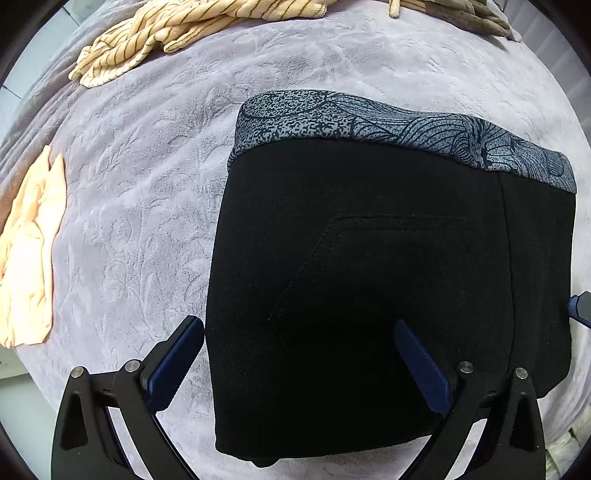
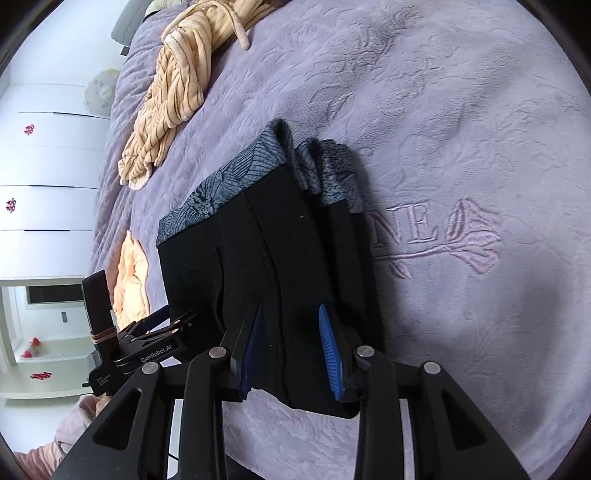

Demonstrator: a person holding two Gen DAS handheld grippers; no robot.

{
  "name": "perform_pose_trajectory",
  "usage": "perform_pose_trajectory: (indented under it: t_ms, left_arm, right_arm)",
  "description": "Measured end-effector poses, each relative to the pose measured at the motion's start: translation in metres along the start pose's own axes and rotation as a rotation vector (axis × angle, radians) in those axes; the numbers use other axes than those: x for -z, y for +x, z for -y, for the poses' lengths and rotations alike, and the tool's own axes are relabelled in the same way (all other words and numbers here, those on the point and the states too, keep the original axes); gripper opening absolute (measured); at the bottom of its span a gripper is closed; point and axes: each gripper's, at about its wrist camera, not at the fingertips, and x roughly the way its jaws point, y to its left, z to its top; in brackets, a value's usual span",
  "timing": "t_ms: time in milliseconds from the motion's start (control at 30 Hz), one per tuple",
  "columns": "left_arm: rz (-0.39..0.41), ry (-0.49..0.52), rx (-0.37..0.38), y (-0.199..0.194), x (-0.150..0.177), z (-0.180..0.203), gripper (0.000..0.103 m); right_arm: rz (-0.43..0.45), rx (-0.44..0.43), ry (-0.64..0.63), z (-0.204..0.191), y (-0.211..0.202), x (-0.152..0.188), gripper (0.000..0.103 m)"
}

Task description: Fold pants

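Observation:
The black pants lie folded into a compact stack on the lilac bedspread, with a grey patterned waistband at the far edge. My left gripper is open, its jaws straddling the near left edge of the stack, one finger on the blanket, one over the fabric. In the right wrist view the pants show as layered folds. My right gripper is open, with the folded edge between its blue pads. The left gripper shows at the left of that view.
A striped peach garment lies crumpled at the far side of the bed, also in the right wrist view. A plain peach garment lies at the left edge. A grey-brown cloth lies far right. White drawers stand beyond the bed.

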Motion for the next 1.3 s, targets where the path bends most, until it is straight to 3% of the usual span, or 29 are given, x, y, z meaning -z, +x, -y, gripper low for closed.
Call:
perform_pose_trajectory:
  t_ms: [67,367,467,633,767,867,933,1000,1100,1300]
  left_arm:
    - [-0.001,0.011,-0.008,0.002,0.000,0.014,0.103]
    - [-0.016,0.053,-0.028,0.003,-0.003,0.021,0.103]
    - [-0.014,0.053,-0.037,-0.006,-0.008,0.022,0.103]
    - [0.101,-0.025,-0.089,-0.031,-0.039,0.008,0.103]
    - [0.081,-0.123,-0.084,-0.026,-0.071,-0.012,0.103]
    - [0.034,-0.097,-0.105,-0.003,-0.075,-0.010,0.103]
    - [0.054,-0.067,-0.114,0.004,-0.070,-0.005,0.103]
    - [0.090,-0.023,-0.136,0.001,-0.067,0.000,0.103]
    - [0.101,0.012,-0.146,-0.006,-0.065,0.007,0.103]
    - [0.088,-0.024,-0.105,-0.002,-0.064,-0.002,0.103]
  right_arm:
    - [0.001,0.031,-0.002,0.005,-0.002,-0.001,0.044]
    - [-0.007,0.037,0.037,0.030,-0.008,0.004,0.052]
    - [0.017,0.035,0.049,0.032,-0.014,0.007,0.052]
    - [0.099,-0.045,0.007,0.014,-0.032,-0.008,0.052]
    - [0.125,-0.072,-0.059,-0.013,-0.026,-0.023,0.052]
    - [0.057,-0.073,-0.083,-0.027,-0.001,-0.030,0.052]
    - [-0.009,-0.017,-0.094,-0.027,0.020,-0.031,0.052]
    - [0.001,0.007,-0.097,-0.026,0.026,-0.030,0.052]
    - [0.010,-0.038,-0.074,-0.020,0.022,-0.029,0.052]
    - [0.071,-0.109,-0.019,-0.004,0.004,-0.023,0.054]
